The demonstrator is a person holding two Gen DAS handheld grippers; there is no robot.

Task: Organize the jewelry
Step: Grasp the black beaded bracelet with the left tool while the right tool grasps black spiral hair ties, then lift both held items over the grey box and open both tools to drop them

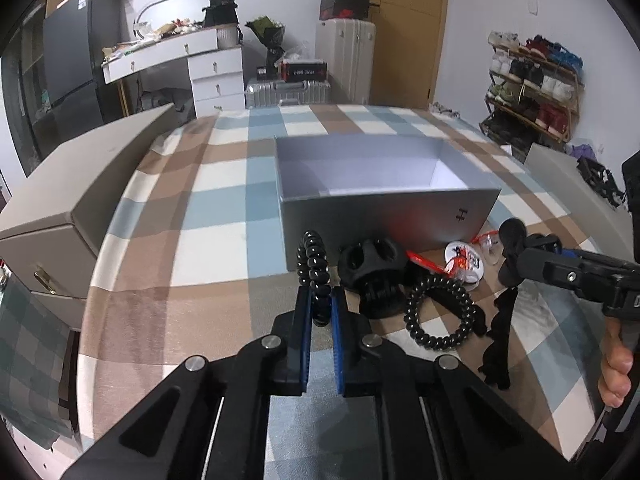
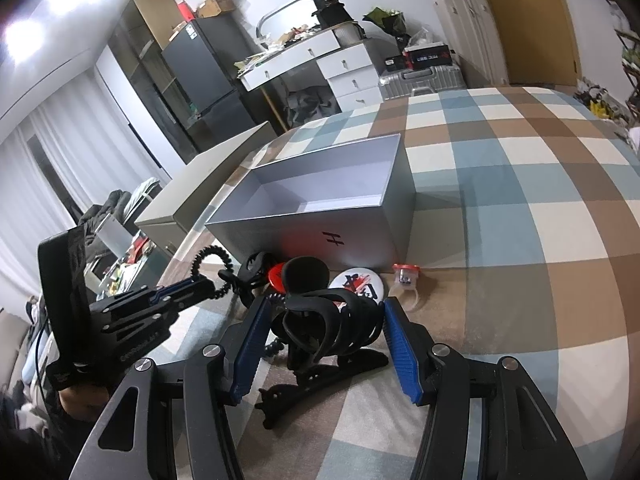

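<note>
Nearest the lens in the left wrist view, the left gripper (image 1: 321, 300) is seen at lower centre, its blue-padded jaws pinched on a black spiral coil hair tie (image 1: 314, 268) that stands up out of them. In the right wrist view the same gripper (image 2: 202, 290) is shown at middle left, with the coil (image 2: 210, 268) arching up from its tip in front of the box.

At lower centre of the right wrist view, the right gripper (image 2: 326, 322) is seen with its blue pads closed against either side of a large black plastic claw clip (image 2: 340, 320), which is held between them. Below it a flat black toothed hair clip (image 2: 316, 388) is laid on the checked blue, brown and white bedcover (image 2: 520, 208).

An open grey cardboard box (image 1: 384, 216), marked with a small black H, is placed at frame centre in both views (image 2: 320, 232). Just below its front wall a cluster of items is spread: a second black claw clip (image 1: 370, 280), a second black spiral hair tie (image 1: 440, 316) lying flat, a round white badge with red and black print (image 1: 464, 260), and a small clear pouch with a red rim (image 2: 406, 274). The badge (image 2: 358, 284) is partly hidden behind the held clip in the right wrist view.

At middle right of the left wrist view the right gripper (image 1: 516, 252) is seen from the side; how its jaws stand cannot be told there.
</note>
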